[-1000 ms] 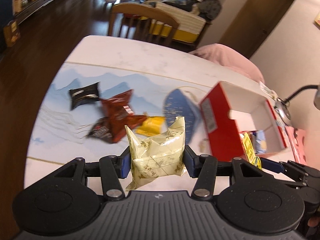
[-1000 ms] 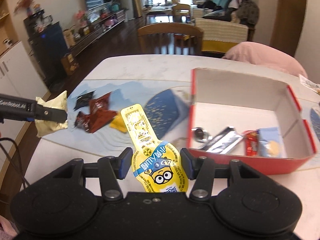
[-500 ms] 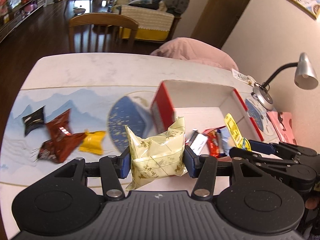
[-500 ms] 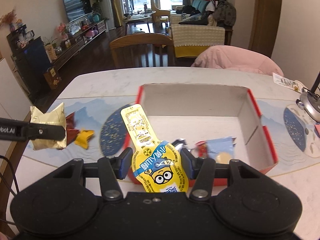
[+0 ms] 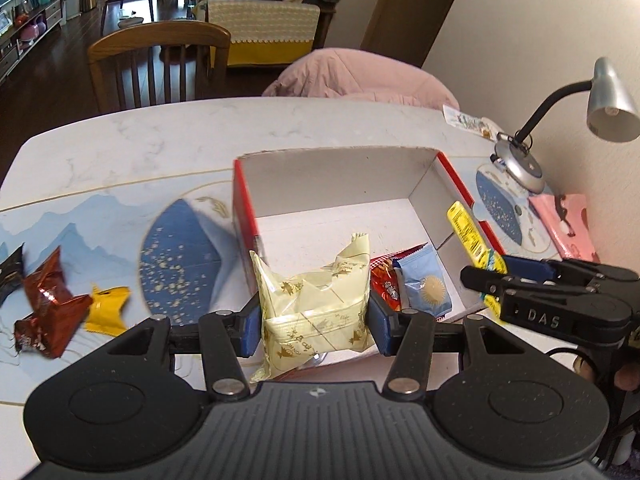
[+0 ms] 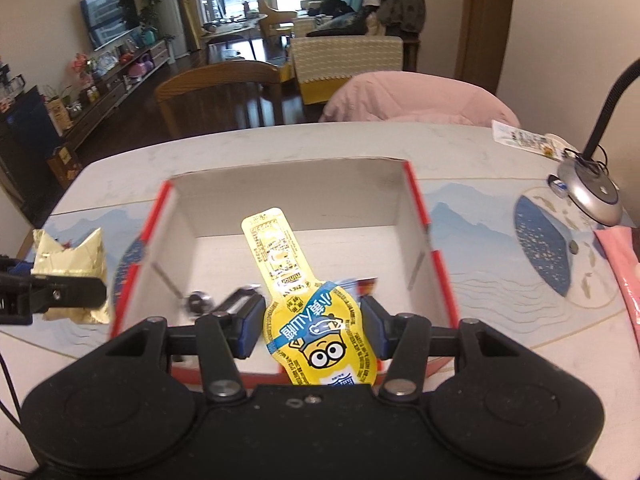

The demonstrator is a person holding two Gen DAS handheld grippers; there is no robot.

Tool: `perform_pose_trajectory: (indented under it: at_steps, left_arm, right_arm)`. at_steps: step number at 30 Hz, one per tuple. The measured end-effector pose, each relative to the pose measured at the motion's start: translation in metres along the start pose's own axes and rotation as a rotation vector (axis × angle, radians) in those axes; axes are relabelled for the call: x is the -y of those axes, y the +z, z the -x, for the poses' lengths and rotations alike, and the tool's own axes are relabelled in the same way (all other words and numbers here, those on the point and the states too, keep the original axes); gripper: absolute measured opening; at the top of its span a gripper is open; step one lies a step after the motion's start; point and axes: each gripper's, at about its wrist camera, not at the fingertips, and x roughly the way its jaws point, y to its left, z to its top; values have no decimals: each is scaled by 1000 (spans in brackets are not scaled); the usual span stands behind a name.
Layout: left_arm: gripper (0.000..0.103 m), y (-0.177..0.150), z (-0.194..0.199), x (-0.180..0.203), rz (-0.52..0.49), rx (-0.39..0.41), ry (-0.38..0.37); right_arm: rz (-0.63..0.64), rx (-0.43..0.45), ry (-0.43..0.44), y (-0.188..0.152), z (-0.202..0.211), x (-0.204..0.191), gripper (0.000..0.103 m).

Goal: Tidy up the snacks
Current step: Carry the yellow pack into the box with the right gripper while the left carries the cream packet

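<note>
My left gripper [image 5: 314, 326] is shut on a pale gold snack packet [image 5: 316, 308], held above the near edge of the red box [image 5: 244, 208]. My right gripper [image 6: 306, 330] is shut on a yellow cartoon snack pouch [image 6: 316, 328], held over the front of the same red box [image 6: 420, 216]. The right gripper [image 5: 496, 280] with the yellow pouch [image 5: 466, 232] shows at the right of the left wrist view; the gold packet [image 6: 70, 266] shows at the left of the right wrist view. Inside the box lie a blue packet [image 5: 426, 288], a red packet [image 5: 386, 286] and a silver bar [image 6: 236, 300].
Loose snacks lie on the placemat left of the box: a dark red packet [image 5: 48, 304], a small yellow one [image 5: 108, 308] and a black one [image 5: 10, 274]. A desk lamp [image 5: 520, 164] and a pink booklet [image 5: 566, 226] sit at the right. A wooden chair [image 5: 160, 64] stands behind the table.
Both grippers have carried their snacks to the right, from over the placemat to over the red box. The box now fills the middle of both views; the loose snacks have slid left.
</note>
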Motion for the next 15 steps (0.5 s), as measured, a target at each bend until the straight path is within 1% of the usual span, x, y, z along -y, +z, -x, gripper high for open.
perform_pose_trajectory:
  at_steps: [5, 12, 15]
  left_arm:
    - [52, 9, -25, 18, -20, -32, 23]
    - [52, 20, -62, 34, -20, -93, 49]
    - [52, 24, -76, 40, -30, -113, 62]
  right_arm:
    - [-24, -12, -11, 8, -11, 23, 51]
    - [-15, -42, -29, 23, -32, 35, 51]
    - [-25, -72, -23, 28, -47, 43, 51]
